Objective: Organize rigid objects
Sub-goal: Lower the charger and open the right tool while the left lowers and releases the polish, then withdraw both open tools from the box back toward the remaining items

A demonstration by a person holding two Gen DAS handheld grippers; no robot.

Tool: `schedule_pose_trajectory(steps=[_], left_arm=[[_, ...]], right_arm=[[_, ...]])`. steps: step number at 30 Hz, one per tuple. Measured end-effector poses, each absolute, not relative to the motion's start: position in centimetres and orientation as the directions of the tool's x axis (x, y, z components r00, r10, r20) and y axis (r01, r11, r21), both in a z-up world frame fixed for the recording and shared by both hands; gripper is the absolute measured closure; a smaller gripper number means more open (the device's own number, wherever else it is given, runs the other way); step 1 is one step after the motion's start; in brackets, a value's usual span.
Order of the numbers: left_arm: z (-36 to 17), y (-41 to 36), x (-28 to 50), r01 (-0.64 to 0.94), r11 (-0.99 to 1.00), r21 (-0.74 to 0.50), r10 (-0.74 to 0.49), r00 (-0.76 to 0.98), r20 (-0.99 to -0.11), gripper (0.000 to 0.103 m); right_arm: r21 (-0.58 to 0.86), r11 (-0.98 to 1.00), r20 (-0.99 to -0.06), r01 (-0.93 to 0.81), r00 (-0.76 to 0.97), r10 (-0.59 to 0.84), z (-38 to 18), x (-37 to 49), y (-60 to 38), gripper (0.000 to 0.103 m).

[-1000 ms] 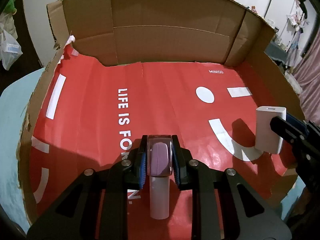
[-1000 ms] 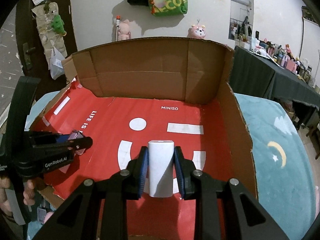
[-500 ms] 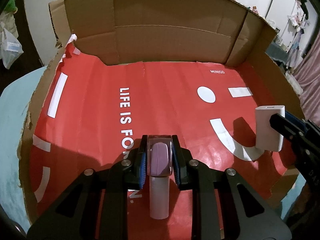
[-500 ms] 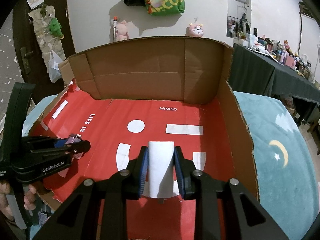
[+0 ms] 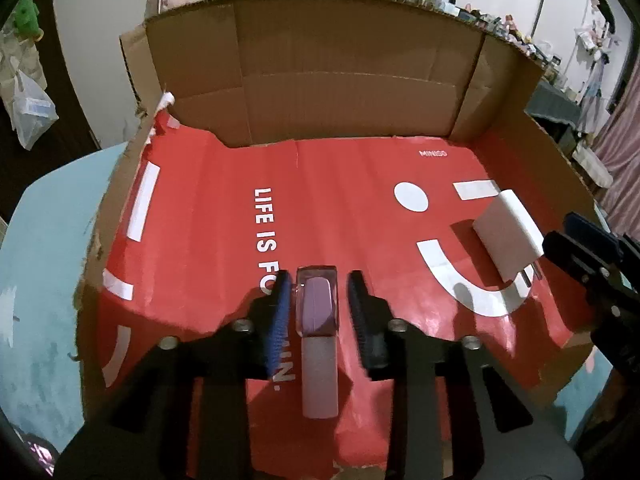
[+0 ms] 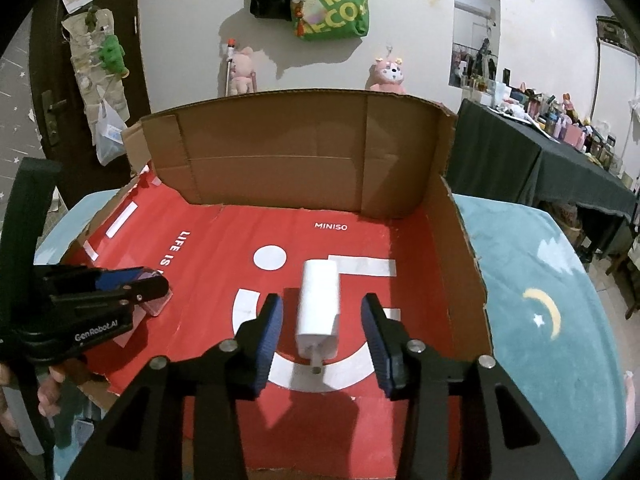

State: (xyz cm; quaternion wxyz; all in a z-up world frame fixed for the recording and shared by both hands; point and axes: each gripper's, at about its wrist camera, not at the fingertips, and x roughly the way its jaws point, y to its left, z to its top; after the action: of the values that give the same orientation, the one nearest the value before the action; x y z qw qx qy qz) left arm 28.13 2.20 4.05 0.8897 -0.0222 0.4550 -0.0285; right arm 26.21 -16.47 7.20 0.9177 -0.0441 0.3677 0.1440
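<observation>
Both hand-held grippers, left (image 5: pixel 318 304) and right (image 6: pixel 322 320), have just been opened, so the lilac bottle (image 5: pixel 318 336) near the red mat's (image 5: pixel 200 240) front edge and the white charger (image 6: pixel 320 304) toward its right edge are released, apparently placed.

Purple-capped tube (image 5: pixel 318 332) & white charger (image 6: pixel 320 304), both on red sheet (image 6: pixel 224 240)
</observation>
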Motion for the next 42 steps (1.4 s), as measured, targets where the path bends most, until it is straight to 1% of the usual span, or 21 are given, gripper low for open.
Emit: schedule_pose_trajectory(steps=[1, 2, 3, 8, 14, 16, 17, 18, 19, 21, 24, 25, 29, 30, 34, 39, 42], left_arm=[[4.2, 2.1, 28.0, 0.031, 0.998, -0.063, -0.069, 0.588, -0.806, 0.035], [4.3, 2.2, 27.8, 0.031, 0.998, -0.061, -0.068, 0.593, -0.803, 0.026], [4.6, 2.2, 27.5, 0.031, 0.998, -0.060, -0.067, 0.606, -0.793, 0.023], [5.5, 2.1, 26.4, 0.045, 0.997, -0.063, -0.078, 0.617, -0.784, 0.023], [6.4, 1.7, 24.9, 0.061, 0.997, -0.050, -0.077, 0.632, -0.771, 0.023], [6.9, 1.8, 24.3, 0.061, 0.997, -0.057, -0.083, 0.639, -0.764, 0.023], [7.1, 1.9, 24.0, 0.059, 0.996, -0.060, -0.084, 0.645, -0.760, 0.023], [7.3, 1.9, 23.7, 0.058, 0.996, -0.061, -0.084, 0.650, -0.755, 0.019], [7.5, 1.9, 23.5, 0.057, 0.997, -0.061, -0.083, 0.654, -0.751, 0.013], [7.9, 1.8, 23.0, 0.056, 0.997, -0.058, -0.080, 0.667, -0.741, 0.008], [8.5, 1.8, 21.9, 0.053, 0.997, -0.047, -0.071, 0.685, -0.725, 0.007], [8.7, 1.7, 21.6, 0.050, 0.998, -0.044, -0.067, 0.692, -0.719, 0.004], [9.5, 1.9, 20.0, 0.031, 0.998, -0.046, -0.054, 0.727, -0.684, 0.002], [9.6, 2.0, 19.8, 0.027, 0.998, -0.050, -0.054, 0.733, -0.678, 0.000], [10.0, 2.8, 18.3, 0.011, 0.997, -0.072, -0.056, 0.758, -0.650, 0.000], [10.2, 2.6, 16.5, 0.003, 0.999, -0.041, -0.029, 0.765, -0.644, 0.000], [10.3, 2.7, 15.3, 0.006, 0.999, -0.053, -0.038, 0.774, -0.633, 0.000]], right_arm=[[0.027, 0.955, -0.686, -0.297, 0.689, 0.234, 7.3, 26.0, -16.5, 0.053], [0.029, 0.955, -0.684, -0.297, 0.691, 0.235, 7.4, 25.8, -16.6, 0.051], [0.029, 0.954, -0.682, -0.297, 0.692, 0.236, 7.5, 25.7, -16.6, 0.049], [0.038, 0.954, -0.667, -0.299, 0.703, 0.247, 8.2, 24.5, -16.9, 0.041], [0.052, 0.951, -0.636, -0.305, 0.724, 0.267, 9.3, 22.6, -17.5, 0.024], [0.057, 0.950, -0.624, -0.307, 0.732, 0.274, 9.6, 21.9, -17.7, 0.016], [0.059, 0.950, -0.620, -0.308, 0.734, 0.276, 9.7, 21.7, -17.7, 0.015], [0.061, 0.949, -0.614, -0.308, 0.738, 0.279, 9.9, 21.3, -17.8, 0.013], [0.063, 0.949, -0.610, -0.309, 0.741, 0.282, 10.1, 21.1, -17.9, 0.010], [0.070, 0.947, -0.600, -0.314, 0.745, 0.291, 10.3, 20.6, -18.1, 0.006], [0.079, 0.944, -0.583, -0.321, 0.753, 0.305, 10.7, 19.8, -18.3, 0.001], [0.082, 0.943, -0.574, -0.323, 0.758, 0.310, 10.8, 19.5, -18.4, 0.000], [0.078, 0.938, -0.538, -0.337, 0.778, 0.324, 11.4, 18.2, -18.6, 0.000], [0.073, 0.937, -0.524, -0.340, 0.787, 0.326, 11.5, 17.8, -18.6, 0.000], [0.082, 0.931, -0.491, -0.357, 0.798, 0.349, 11.8, 16.5, -18.8, 0.000], [0.125, 0.917, -0.489, -0.378, 0.781, 0.388, 11.6, 15.7, -18.9, 0.000], [0.123, 0.915, -0.490, -0.385, 0.778, 0.393, 11.6, 14.9, -18.7, 0.000]])
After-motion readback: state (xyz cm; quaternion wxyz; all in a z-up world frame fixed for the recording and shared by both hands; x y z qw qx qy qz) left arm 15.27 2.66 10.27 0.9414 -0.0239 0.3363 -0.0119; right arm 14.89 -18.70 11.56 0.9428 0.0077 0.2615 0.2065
